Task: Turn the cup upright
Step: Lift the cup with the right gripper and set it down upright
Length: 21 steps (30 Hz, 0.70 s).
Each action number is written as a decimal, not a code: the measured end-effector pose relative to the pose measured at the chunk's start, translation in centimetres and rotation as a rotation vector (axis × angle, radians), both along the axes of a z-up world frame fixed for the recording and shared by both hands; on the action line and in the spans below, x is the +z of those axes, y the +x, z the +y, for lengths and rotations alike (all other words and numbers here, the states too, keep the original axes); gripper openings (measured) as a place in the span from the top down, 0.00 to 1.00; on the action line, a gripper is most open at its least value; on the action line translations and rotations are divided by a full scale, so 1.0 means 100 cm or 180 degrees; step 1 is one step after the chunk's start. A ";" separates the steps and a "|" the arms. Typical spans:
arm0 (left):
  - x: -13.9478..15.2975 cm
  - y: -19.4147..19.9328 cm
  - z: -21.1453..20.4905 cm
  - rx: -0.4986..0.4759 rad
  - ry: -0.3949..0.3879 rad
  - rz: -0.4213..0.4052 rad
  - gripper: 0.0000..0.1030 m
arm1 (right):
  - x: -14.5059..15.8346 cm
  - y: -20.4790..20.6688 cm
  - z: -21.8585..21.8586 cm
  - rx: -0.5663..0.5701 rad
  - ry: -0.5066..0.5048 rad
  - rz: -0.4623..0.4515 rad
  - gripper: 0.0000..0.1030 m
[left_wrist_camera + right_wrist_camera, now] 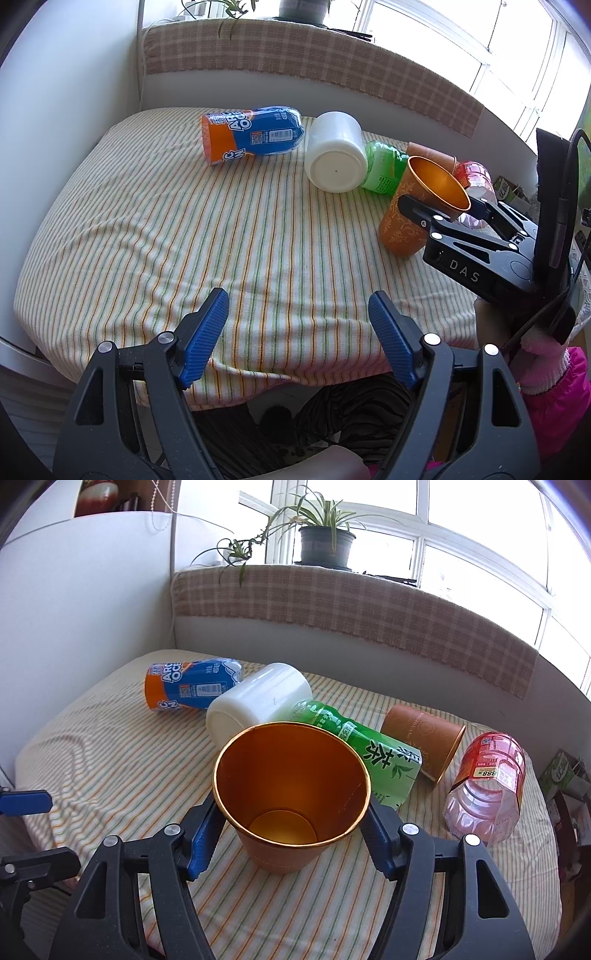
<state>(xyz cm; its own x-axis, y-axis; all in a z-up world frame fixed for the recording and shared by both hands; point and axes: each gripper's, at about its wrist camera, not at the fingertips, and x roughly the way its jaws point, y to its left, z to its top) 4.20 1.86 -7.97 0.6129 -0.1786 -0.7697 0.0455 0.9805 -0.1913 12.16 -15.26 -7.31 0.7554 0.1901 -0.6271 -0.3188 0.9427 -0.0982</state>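
The left tongs [298,332] hang released over the near edge of the table [147,229], their blue pads wide apart with nothing between them, well apart from everything. The orange cup [291,805] is the task's thing: it sits at the near right of the striped cloth, mouth up, clasped near its rim by the right tongs [291,834], pads pressing at 9 and 3 o'clock of the rim. From the left wrist view it looks slightly tilted, its base on or just at the cloth; I cannot tell if it bears its own weight. So the flip seems nearly done, and what is left, in my judgement, is settling it level and letting go. Around it, going left to right: a blue-and-orange bottle [192,688] on its side at 11 o'clock, a white cup [258,701] on its side touching it, a green tea bottle [362,749] just behind the orange cup at 1 o'clock, a brown cup [424,738] lying down, and a pink bottle [487,786] at 3 o'clock. The green bottle lies closest and could be nudged.
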 end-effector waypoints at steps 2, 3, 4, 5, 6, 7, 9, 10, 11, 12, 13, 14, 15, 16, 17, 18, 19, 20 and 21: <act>0.000 -0.001 0.001 0.0007 -0.0007 -0.0002 0.22 | -0.001 0.000 0.001 0.0014 0.0012 0.0020 0.35; 0.000 -0.001 0.001 0.0009 -0.0008 -0.0001 0.22 | -0.001 0.001 0.001 0.0016 0.0026 0.0035 0.35; 0.000 -0.001 0.001 0.0011 -0.0010 -0.0002 0.22 | -0.001 0.001 0.000 0.0014 0.0040 0.0047 0.35; 0.000 -0.001 0.001 0.0013 -0.0010 -0.0003 0.22 | -0.001 0.001 0.000 0.0013 0.0051 0.0055 0.35; 0.001 -0.001 0.001 0.0015 -0.0011 -0.0006 0.22 | -0.001 0.001 -0.001 0.0018 0.0062 0.0069 0.34; 0.001 -0.001 0.001 0.0014 -0.0009 -0.0009 0.22 | 0.000 0.000 -0.002 0.0030 0.0078 0.0088 0.31; 0.002 -0.002 0.002 0.0010 -0.0006 -0.0024 0.22 | 0.000 -0.002 -0.005 0.0060 0.0111 0.0106 0.26; 0.003 -0.003 0.002 0.0009 -0.0004 -0.0034 0.22 | 0.001 -0.005 -0.006 0.0063 0.0121 0.0094 0.26; 0.004 -0.003 0.002 0.0008 -0.0003 -0.0043 0.22 | 0.002 -0.008 -0.008 0.0066 0.0137 0.0087 0.26; 0.005 -0.004 0.002 0.0005 -0.0005 -0.0058 0.22 | 0.004 -0.012 -0.011 0.0063 0.0160 0.0095 0.26; 0.006 -0.004 0.002 0.0004 -0.0003 -0.0078 0.22 | 0.006 -0.015 -0.014 0.0054 0.0190 0.0105 0.26; 0.008 -0.005 0.001 0.0004 0.0001 -0.0106 0.22 | 0.008 -0.020 -0.019 0.0041 0.0233 0.0106 0.26; 0.011 -0.006 0.001 0.0003 0.0005 -0.0142 0.22 | 0.010 -0.025 -0.024 0.0014 0.0279 0.0100 0.26; 0.013 -0.007 0.000 0.0003 0.0015 -0.0187 0.22 | 0.013 -0.030 -0.028 -0.0022 0.0316 0.0084 0.26; 0.016 -0.008 -0.001 0.0003 0.0020 -0.0246 0.22 | 0.016 -0.036 -0.033 -0.0071 0.0344 0.0055 0.26; 0.020 -0.009 -0.002 0.0009 0.0019 -0.0320 0.22 | 0.020 -0.042 -0.038 -0.0128 0.0374 0.0020 0.26; 0.024 -0.011 -0.003 0.0022 0.0024 -0.0397 0.22 | 0.023 -0.047 -0.042 -0.0185 0.0405 -0.0013 0.26; 0.028 -0.012 -0.004 0.0033 0.0025 -0.0486 0.22 | 0.028 -0.052 -0.047 -0.0246 0.0443 -0.0046 0.26; 0.033 -0.014 -0.005 0.0049 0.0029 -0.0581 0.22 | 0.032 -0.057 -0.051 -0.0309 0.0477 -0.0079 0.26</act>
<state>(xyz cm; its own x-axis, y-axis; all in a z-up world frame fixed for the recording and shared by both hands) 2.83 1.33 -4.67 0.7452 -0.1615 -0.6470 0.0635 0.9830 -0.1723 6.49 -20.31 -4.14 0.7897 0.2055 -0.5781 -0.2248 0.9736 0.0390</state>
